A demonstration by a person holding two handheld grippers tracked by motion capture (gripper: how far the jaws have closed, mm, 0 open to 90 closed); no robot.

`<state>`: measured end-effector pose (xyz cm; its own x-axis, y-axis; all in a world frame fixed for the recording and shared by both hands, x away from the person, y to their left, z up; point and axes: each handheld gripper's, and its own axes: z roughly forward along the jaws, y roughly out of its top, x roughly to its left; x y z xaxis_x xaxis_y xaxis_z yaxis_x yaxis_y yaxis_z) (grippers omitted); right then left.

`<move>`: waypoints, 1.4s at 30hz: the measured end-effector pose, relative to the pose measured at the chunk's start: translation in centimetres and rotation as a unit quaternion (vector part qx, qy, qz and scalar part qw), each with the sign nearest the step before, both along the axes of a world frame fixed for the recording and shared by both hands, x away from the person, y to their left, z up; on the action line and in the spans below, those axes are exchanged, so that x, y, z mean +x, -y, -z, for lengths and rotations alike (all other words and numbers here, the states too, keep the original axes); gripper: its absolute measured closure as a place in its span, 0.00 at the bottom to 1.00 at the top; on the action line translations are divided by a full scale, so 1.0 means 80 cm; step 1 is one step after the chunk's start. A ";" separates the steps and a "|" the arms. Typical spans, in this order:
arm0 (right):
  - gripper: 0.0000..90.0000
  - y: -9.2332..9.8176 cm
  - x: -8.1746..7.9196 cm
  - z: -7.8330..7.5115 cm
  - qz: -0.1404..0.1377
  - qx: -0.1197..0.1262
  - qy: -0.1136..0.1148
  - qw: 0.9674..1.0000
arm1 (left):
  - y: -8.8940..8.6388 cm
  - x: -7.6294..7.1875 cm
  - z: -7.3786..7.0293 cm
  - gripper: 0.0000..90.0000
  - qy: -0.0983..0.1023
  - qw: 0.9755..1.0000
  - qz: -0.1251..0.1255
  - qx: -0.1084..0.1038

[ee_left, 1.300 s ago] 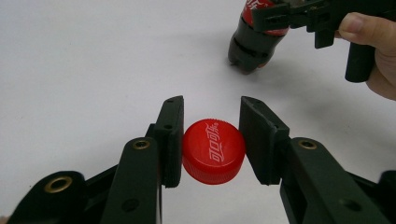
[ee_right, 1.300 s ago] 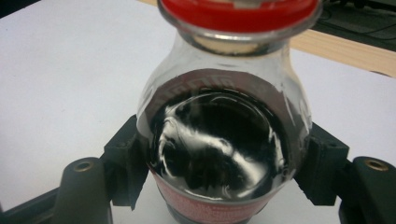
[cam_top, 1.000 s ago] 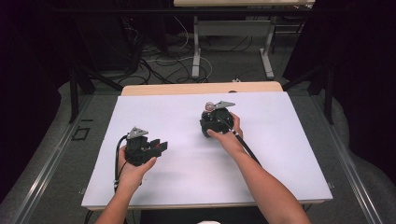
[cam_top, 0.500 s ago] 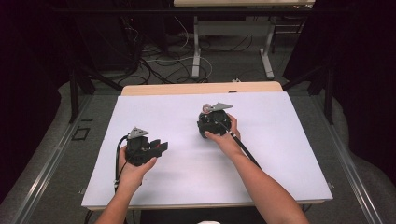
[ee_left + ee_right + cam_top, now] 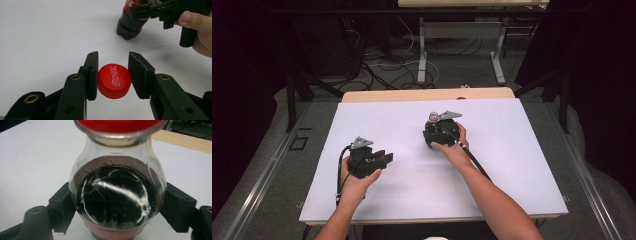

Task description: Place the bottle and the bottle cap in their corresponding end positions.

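- Left gripper (image 5: pixel 113 57): the jaws stand partly open on either side of a red cola bottle cap (image 5: pixel 114 81). One pad touches the cap's ribbed wall and the other lies just beside it. We cannot tell whether the cap is pinched or merely bracketed, or whether it rests on the white table (image 5: pixel 512 165).
- Right gripper (image 5: pixel 117 203): the jaws are closed on a small cola bottle (image 5: pixel 117 182), one on each flank of its body. The dark drink reaches into the shoulder. A blurred red band crosses the neck, and we cannot say whether it is a ring or a second cap.
- Position, high view: the left gripper (image 5: pixel 387 157) lies low on the near left of the table, its jaws pointing toward the middle. The right gripper (image 5: pixel 438 131) is near the table's centre, farther from the person.
- Position, left gripper view: the bottle (image 5: pixel 130 25) leans, base toward the table and neck toward the holding hand (image 5: pixel 200 30). It is well apart from the cap.
- Change over the last second: the right gripper and bottle have drifted slightly to the left, toward the cap. The left gripper has kept its place.
- Meaning for the work: we judge that the bottle is being brought to the cap rather than the reverse. Cap and neck are not yet aligned. The bottle would first have to come upright with its mouth facing the cap.
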<state>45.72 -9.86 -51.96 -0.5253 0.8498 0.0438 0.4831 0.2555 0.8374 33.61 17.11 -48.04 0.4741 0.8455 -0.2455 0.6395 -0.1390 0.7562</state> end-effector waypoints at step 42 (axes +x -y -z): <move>0.00 0.097 -0.089 -0.013 0.032 -0.004 -0.009 0.999 | 0.106 0.022 0.036 0.69 -0.005 0.994 0.102 0.034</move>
